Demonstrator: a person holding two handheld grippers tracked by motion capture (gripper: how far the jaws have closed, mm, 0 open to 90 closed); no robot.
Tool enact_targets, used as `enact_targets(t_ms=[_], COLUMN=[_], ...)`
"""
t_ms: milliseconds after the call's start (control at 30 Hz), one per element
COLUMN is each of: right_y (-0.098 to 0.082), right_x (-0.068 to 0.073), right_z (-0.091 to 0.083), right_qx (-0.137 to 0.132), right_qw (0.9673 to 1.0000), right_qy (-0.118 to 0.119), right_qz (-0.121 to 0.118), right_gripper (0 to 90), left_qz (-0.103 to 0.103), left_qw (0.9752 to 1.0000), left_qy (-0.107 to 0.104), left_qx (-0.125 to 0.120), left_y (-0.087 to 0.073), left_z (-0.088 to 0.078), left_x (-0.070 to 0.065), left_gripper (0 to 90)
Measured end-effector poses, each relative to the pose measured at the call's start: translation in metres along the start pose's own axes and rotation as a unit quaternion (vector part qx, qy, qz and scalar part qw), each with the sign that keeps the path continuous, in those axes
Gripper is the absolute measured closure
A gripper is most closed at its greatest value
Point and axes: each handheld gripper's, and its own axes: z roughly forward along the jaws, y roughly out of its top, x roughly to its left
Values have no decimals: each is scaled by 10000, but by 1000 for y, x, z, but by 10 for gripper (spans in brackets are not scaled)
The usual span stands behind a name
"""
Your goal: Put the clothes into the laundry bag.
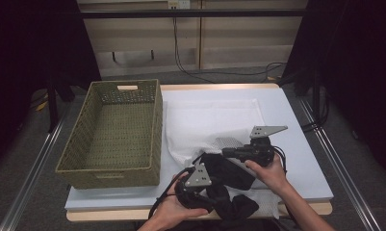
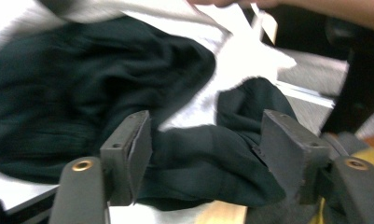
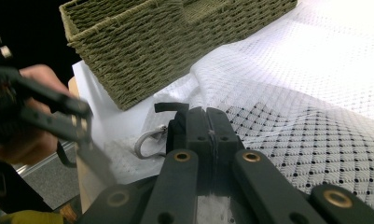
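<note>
A black garment lies crumpled at the table's front, partly on a white mesh laundry bag. My left gripper sits at the front edge. In the left gripper view its jaws stand open, a fold of the black garment lies between them, and the pads are not pressing it. My right gripper is just right of the garment. In the right gripper view its jaws are shut on an edge of the mesh bag, with a dark strap at the tips.
A woven green basket stands empty on the table's left side; its corner is near in the right gripper view. The white table top ends close behind both hands. Cables trail on the floor beyond the table.
</note>
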Motion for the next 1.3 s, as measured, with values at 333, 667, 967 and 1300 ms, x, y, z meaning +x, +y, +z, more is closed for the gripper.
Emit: enact_targets(t_ms=[333, 667, 967, 1300], right_y=[0, 1, 1, 1], right_x=[1, 1, -1, -3], right_z=[1, 2, 2, 1], right_qx=[9, 32, 7, -21], right_qw=[10000, 10000, 10000, 10000], right_qy=[-1, 13, 5, -6], right_qz=[2, -14, 1, 51], right_gripper=[895, 895, 896, 896], left_qz=[274, 394, -189, -457], left_qw=[9975, 9964, 9994, 9974], left_qy=[-80, -28, -182, 65], left_qx=[643, 750, -211, -551], left_y=[-13, -9, 20, 38], left_z=[29, 30, 9, 4], left_x=[3, 17, 32, 50], left_gripper=[295, 767, 805, 809])
